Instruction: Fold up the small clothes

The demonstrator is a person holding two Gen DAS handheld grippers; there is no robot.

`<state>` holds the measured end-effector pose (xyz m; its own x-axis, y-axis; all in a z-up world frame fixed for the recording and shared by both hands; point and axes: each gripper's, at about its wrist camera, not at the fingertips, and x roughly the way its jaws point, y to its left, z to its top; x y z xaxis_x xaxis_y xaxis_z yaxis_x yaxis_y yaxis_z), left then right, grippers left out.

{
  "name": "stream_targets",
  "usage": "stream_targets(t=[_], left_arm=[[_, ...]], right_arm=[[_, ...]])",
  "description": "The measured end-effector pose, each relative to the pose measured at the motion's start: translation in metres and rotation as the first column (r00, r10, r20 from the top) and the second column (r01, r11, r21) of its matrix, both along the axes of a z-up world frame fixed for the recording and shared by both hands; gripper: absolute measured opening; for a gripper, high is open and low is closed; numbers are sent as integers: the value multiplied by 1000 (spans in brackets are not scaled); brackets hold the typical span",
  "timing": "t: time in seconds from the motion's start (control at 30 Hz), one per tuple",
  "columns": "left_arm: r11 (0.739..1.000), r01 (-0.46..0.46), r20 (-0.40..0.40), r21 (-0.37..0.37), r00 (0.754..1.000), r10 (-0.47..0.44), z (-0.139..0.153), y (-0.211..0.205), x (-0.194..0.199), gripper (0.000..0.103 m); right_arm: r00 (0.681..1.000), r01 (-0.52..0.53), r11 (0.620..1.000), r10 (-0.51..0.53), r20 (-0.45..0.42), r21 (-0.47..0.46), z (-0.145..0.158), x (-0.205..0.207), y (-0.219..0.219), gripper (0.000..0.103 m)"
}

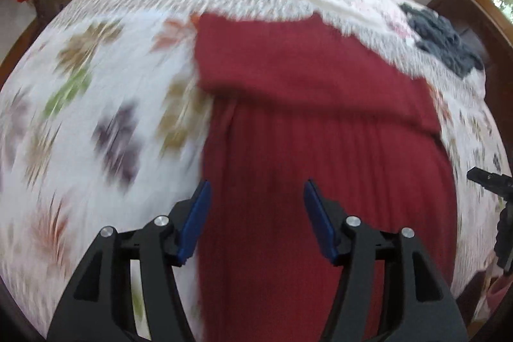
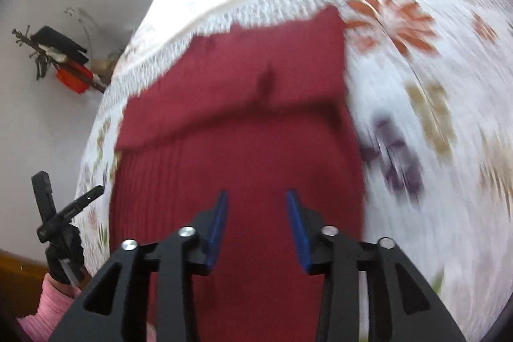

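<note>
One dark red garment (image 1: 320, 123) was seen laid flat on the flowered bedspread (image 1: 96, 104), its far end folded over. Two grippers were counted: the left gripper (image 1: 258, 197) and the right gripper (image 2: 256, 207), both spread wide above it, nothing held. One dark grey cloth (image 1: 442, 40) was seen farther off.

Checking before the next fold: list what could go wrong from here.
1. Both views are blurred, so either gripper may land off the red garment's edge.
2. The left gripper and right gripper are open and could pinch the flowered bedspread too.
3. The folded far flap could slip open.
</note>
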<state>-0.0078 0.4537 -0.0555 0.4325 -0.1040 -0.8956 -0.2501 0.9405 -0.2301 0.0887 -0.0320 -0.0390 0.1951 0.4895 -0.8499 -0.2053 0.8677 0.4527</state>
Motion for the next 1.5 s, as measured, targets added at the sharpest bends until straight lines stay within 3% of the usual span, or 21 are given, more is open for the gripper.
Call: stream_targets(t=[0.23,0.47,0.63,0.8,0.87,0.93,1.2,1.3,1.4,1.5], left_arm=[[998,-22,-116,-59,993,15,-17,2,-105,61],[992,-30,-137,-121,990,13,-36,-4,-134,61],[982,-47,-150,-182,988,19,-50,-7,-139,61],[986,-30,-141,-166,990,6,-57,-16,-144,60],[986,-18,-137,-166,991,-5,-55,-21,-144,53],[982,1,-125,-189,992,-25,-51,-24,-145,35],[978,-27,-153,-208,988,-6,-62,-20,-152,37],[980,-22,-150,-196,989,-8,-59,-28,-148,33],[985,-26,-152,-171,988,0,-57,-33,-143,9],[982,-50,-156,-182,988,21,-58,-30,-141,7]], right_arm=[[992,36,999,-34,-124,7,-20,-102,-50,50],[966,126,992,-117,-229,27,-53,-149,-88,54],[952,162,984,-137,-272,74,-66,-163,-101,54],[945,165,977,-118,-304,135,-80,-167,-102,54],[942,168,970,-105,-318,177,-83,-167,-96,54],[944,163,964,-91,-317,208,-83,-166,-90,53],[937,172,963,-96,-335,205,-92,-163,-83,53],[943,150,969,-81,-322,195,-90,-166,-80,43],[945,154,968,-86,-314,198,-89,-164,-78,24],[946,151,969,-84,-312,196,-88,-162,-76,11]])
